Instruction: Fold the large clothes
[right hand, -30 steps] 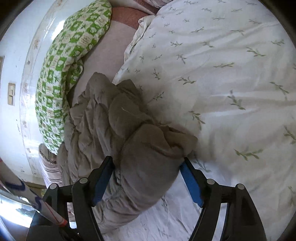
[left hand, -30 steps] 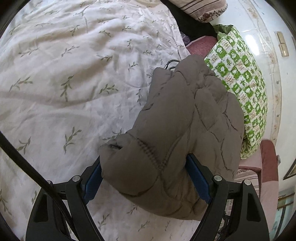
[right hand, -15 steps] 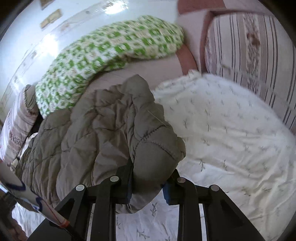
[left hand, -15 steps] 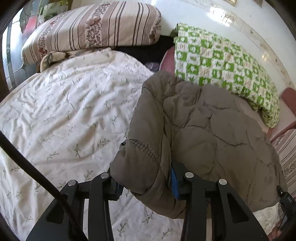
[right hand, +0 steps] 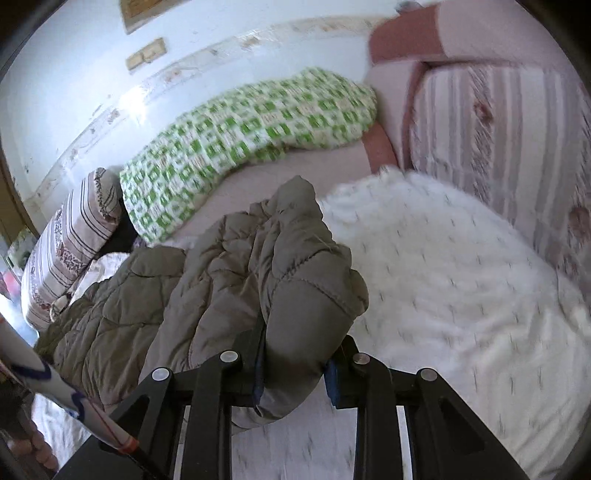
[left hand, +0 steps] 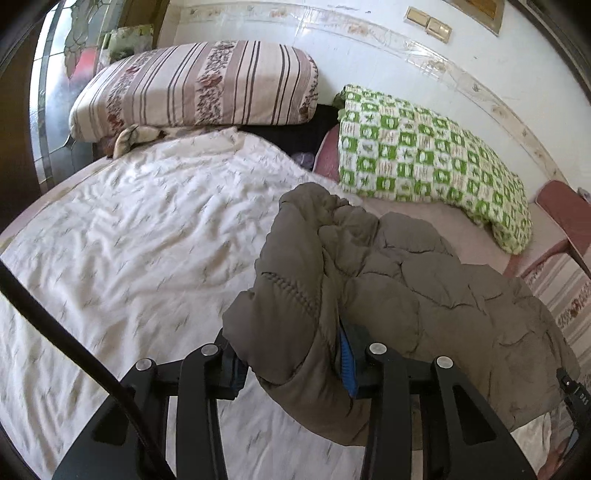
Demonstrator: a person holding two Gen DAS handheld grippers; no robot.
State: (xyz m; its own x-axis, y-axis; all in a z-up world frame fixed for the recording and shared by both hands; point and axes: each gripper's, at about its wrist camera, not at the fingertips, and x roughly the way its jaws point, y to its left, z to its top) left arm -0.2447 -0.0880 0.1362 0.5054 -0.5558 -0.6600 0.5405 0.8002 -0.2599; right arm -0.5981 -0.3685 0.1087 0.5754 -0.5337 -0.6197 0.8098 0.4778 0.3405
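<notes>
Left wrist: left gripper (left hand: 291,363) clamped on a cuffed end of the grey-brown quilted jacket (left hand: 406,295), over the white bedspread (left hand: 147,240). Right wrist: right gripper (right hand: 295,367) pinching another jacket (right hand: 229,273) end, green checked pillow (right hand: 240,147) behind.

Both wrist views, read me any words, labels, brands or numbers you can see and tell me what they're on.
None can be read.
Jacket: no label or brand shows.
Green pillow: only a checked pattern with small pictures, no words.
Striped pillow: stripes and flowers only.
Wall plates: plain.
Small black part at the left view's right edge: pale marks, too small to read.
</notes>
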